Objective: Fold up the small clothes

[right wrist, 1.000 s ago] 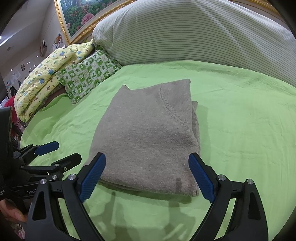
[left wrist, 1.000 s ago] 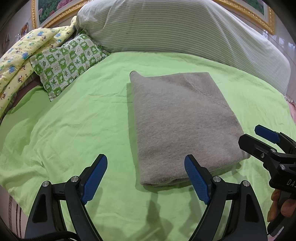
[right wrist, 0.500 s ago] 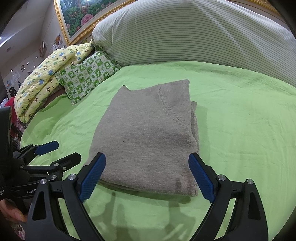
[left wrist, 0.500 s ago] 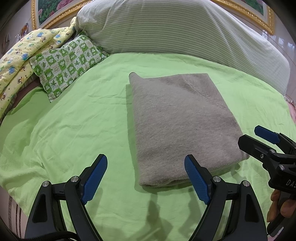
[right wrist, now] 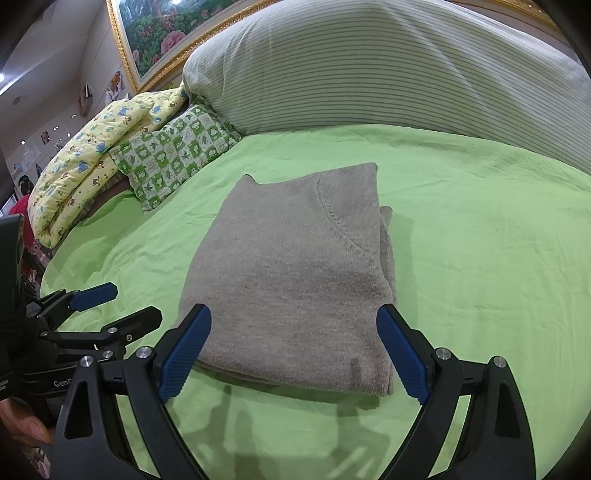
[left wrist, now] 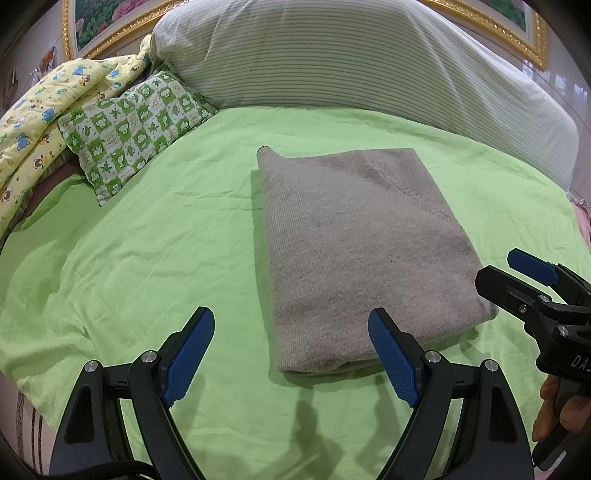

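Above folded sweater point(left wrist: 362, 254), both grippers agape

We saw the folded garment point(left wrist: 354, 254) lying on the sheet point(left wrist: 147, 258), the checked pillow point(left wrist: 136, 125) behind it to the left, the striped bolster point(left wrist: 351, 62) behind both.

framed painting point(right wrist: 162, 33) cropped at top, yellow quilt point(left wrist: 33, 122) cut off left

Open green bed point(left wrist: 155, 258) is being left on both sides of the folded grey garment point(left wrist: 354, 251). The far edge is being blocked by the striped pillow point(left wrist: 351, 70), and the far left by the checked cushion point(left wrist: 133, 129) and quilt point(left wrist: 40, 118).
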`<state>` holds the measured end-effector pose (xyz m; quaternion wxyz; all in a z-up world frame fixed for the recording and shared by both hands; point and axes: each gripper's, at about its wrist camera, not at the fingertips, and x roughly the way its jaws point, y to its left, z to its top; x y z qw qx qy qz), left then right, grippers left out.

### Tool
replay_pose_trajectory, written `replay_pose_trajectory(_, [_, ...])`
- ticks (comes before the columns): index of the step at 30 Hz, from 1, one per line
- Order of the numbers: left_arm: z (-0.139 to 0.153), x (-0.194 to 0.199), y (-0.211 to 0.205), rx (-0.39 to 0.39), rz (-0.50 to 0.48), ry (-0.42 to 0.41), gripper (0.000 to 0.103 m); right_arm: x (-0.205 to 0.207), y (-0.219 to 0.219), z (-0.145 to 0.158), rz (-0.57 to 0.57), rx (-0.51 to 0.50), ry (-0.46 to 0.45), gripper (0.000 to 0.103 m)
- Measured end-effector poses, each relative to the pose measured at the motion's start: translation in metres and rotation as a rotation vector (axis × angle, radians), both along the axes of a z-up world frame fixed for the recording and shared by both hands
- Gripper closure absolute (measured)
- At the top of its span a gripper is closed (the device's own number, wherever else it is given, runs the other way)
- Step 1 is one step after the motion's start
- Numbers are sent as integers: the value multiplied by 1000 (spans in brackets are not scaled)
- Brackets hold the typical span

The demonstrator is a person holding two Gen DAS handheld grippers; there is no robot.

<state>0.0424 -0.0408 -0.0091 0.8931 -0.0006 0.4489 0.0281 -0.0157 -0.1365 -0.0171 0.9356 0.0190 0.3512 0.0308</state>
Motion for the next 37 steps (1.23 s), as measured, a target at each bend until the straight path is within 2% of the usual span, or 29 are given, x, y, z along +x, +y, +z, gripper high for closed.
replay_pose_trajectory(17, [1, 2, 1, 3, 4, -2, 17, 0, 2, 2, -10, 6, -7, 12])
replay_pose_trajectory(37, [3, 22, 10, -35, 14, 17, 17, 8, -2, 3, -27, 12, 1, 12])
